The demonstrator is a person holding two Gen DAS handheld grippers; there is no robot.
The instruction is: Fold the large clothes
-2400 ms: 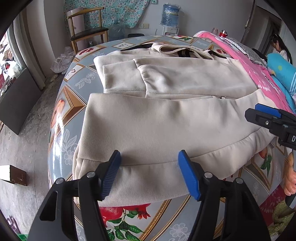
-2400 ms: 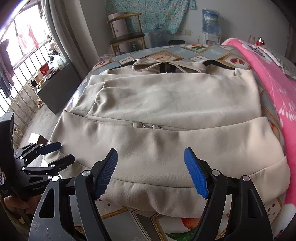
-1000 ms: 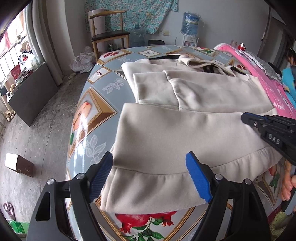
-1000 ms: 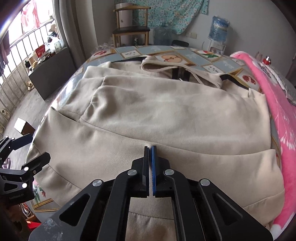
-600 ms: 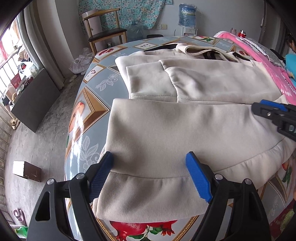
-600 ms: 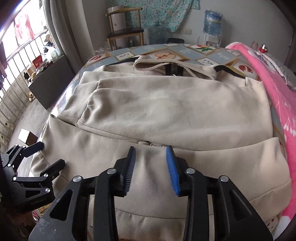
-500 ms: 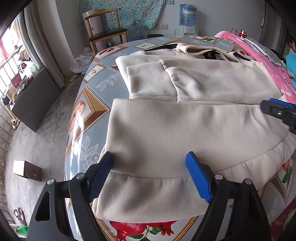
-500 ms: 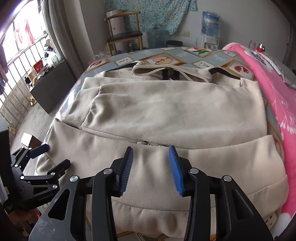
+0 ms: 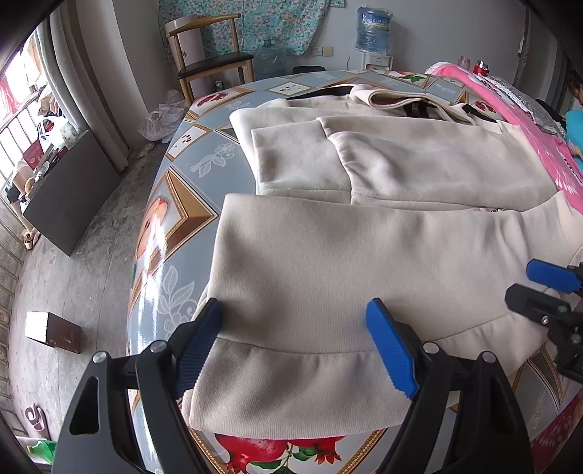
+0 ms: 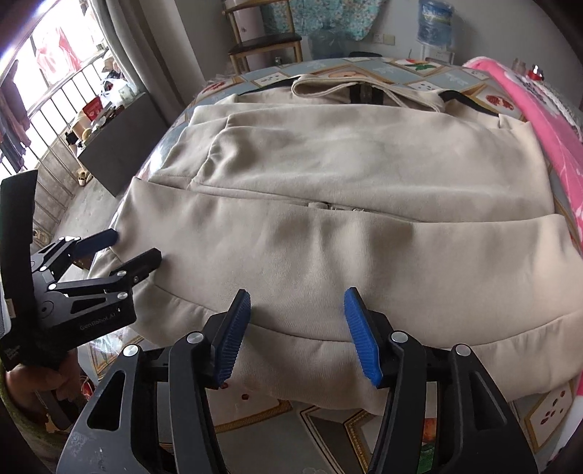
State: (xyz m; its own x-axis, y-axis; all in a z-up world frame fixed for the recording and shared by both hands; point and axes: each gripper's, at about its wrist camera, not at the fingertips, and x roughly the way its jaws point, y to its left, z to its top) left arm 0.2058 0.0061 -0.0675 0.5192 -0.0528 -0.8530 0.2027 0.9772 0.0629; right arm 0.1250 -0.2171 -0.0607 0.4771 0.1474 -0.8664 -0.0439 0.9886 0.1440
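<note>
**A:** Where does the beige zip jacket (image 9: 364,255) lie from the fingers?

**B:** Spread on the patterned tablecloth (image 9: 189,153), collar at the far end, ribbed hem (image 10: 291,364) nearest. The hem's long axis runs left to right across both wrist views, square to the way the fingers point. The bottom part looks already turned up over the body, so I judge the next move to be another fold away from the person.

**A:** And the grippers?

**B:** The left gripper (image 9: 295,342) has its jaws spread wide over the hem's left end, near the corner, nothing clamped. The right gripper (image 10: 297,331) sits over the hem further right, about mid-width; its jaws have just been opening, and they stand apart above the cloth without pressing it.

**A:** Which is nearer the hem?

**B:** I can't tell them apart on that; both hang just over it. The right corner of the hem has no gripper near it.

**A:** Counts?

**B:** One jacket, two grippers. One wooden chair (image 9: 211,62) beyond the table, one pink blanket (image 10: 546,120) along the right side, and one water bottle (image 9: 375,27) on a dispenser.
</note>
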